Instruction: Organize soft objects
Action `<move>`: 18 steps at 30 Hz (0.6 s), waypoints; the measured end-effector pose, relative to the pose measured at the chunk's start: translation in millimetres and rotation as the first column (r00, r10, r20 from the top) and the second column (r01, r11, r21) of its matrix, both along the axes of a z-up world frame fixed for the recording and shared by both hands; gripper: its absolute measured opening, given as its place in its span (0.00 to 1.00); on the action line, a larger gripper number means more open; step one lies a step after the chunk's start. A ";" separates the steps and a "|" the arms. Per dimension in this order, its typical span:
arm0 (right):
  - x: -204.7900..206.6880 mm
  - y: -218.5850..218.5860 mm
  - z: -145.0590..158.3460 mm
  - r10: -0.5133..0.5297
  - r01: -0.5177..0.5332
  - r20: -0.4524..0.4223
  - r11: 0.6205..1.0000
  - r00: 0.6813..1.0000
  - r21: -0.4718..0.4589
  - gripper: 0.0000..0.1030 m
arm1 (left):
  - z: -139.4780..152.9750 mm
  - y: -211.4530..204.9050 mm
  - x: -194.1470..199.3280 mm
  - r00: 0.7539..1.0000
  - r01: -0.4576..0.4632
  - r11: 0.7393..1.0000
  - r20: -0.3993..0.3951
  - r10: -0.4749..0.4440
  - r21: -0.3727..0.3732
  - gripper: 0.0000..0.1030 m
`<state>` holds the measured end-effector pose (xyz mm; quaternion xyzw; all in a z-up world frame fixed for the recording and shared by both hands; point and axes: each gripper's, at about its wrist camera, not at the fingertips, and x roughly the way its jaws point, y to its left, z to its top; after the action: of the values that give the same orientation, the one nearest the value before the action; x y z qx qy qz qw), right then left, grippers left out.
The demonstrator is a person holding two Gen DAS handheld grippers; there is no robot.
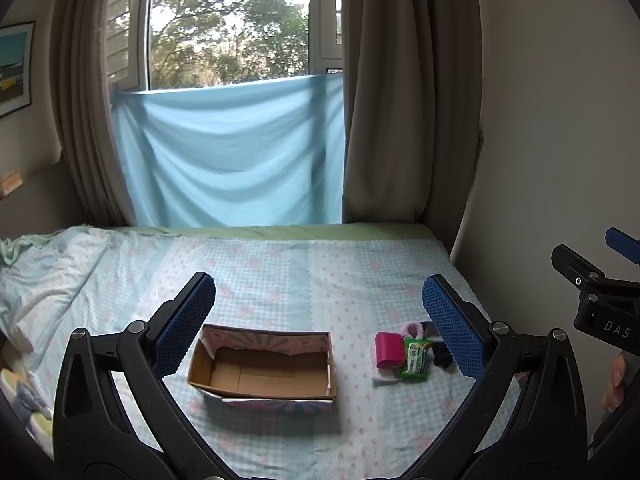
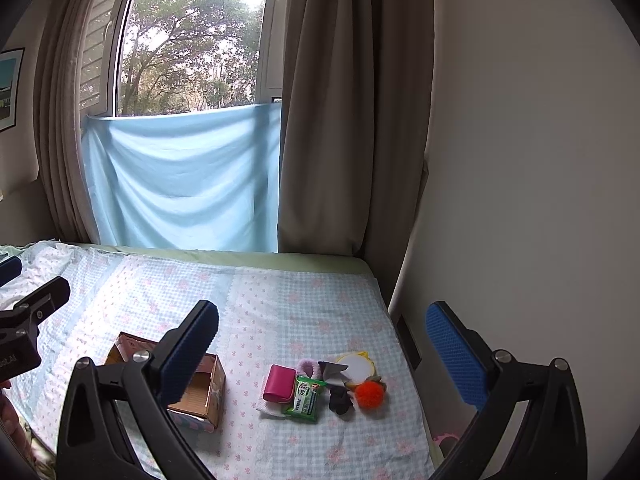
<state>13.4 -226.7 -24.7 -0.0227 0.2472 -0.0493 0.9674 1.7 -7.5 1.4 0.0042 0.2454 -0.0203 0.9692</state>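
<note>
Both tools hover over the bed, left gripper (image 1: 319, 320) and right gripper (image 2: 322, 344) spread wide, holding nothing. Ahead on the checked sheet (image 2: 280, 300) sits the soft pile: pink pouch (image 2: 279, 383), crinkly green wipes pack (image 2: 306, 398), fuzzy orange ball (image 2: 370, 395). All look light and squashy; pinch mid-body. Left of them, the open cardboard box (image 1: 262, 370), stiff-walled, looks empty.

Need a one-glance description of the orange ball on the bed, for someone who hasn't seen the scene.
On the bed, right of the open cardboard box, lies a small cluster of items near the wall. The orange ball sits at the cluster's right end, beside a black fuzzy item and in front of a round yellow-rimmed piece. It is the only bright orange, spiky-looking sphere there.
</note>
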 end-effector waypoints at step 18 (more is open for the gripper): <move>-1.2 0.0 -1.2 0.002 -0.002 0.008 1.000 1.000 0.000 1.00 | 1.3 2.7 -3.3 1.000 0.009 1.000 0.001 -0.009 -0.024 1.00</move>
<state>12.3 -226.7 -25.9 -0.0226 0.2431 -0.0485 0.9685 -1.6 -4.7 2.7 -0.0063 0.2446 -0.0273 0.9692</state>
